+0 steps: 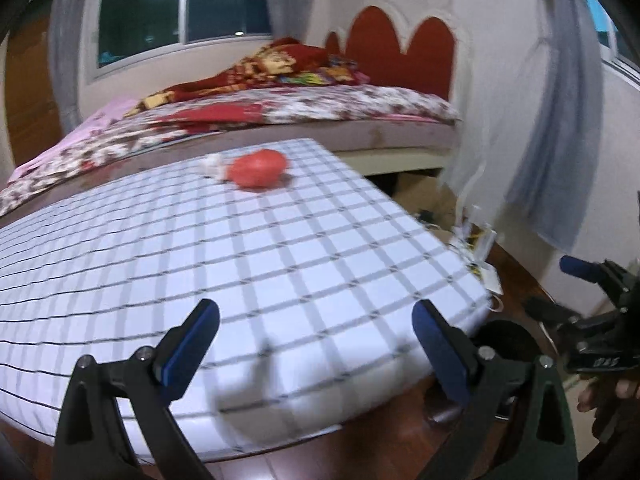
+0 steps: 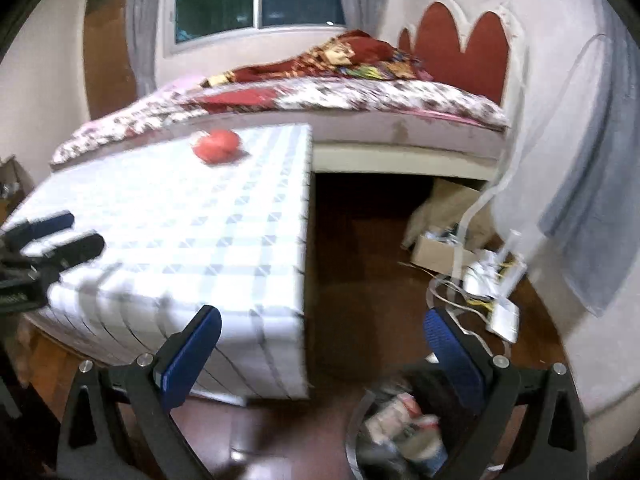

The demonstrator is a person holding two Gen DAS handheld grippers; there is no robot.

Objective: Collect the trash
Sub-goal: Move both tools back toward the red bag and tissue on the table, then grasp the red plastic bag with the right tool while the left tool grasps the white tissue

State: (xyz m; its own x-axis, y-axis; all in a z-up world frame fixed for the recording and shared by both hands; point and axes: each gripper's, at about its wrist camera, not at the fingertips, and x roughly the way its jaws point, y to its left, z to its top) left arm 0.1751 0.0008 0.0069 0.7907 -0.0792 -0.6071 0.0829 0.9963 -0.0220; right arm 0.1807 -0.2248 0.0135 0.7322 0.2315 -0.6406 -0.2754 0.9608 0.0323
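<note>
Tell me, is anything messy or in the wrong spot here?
Yes. A crumpled red wad with a small white scrap beside it lies on the checked table, far end, instead of in the trash bin on the floor. Cables and white boxes also sprawl by the wall.

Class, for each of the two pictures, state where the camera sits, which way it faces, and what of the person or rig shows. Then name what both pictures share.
Left wrist: on the left gripper, facing across the checked table toward the bed; open fingers, right gripper, a hand.
Right wrist: on the right gripper, over the table corner and trash bin; open fingers, left gripper.
Shared: table, red item, bed.
</note>
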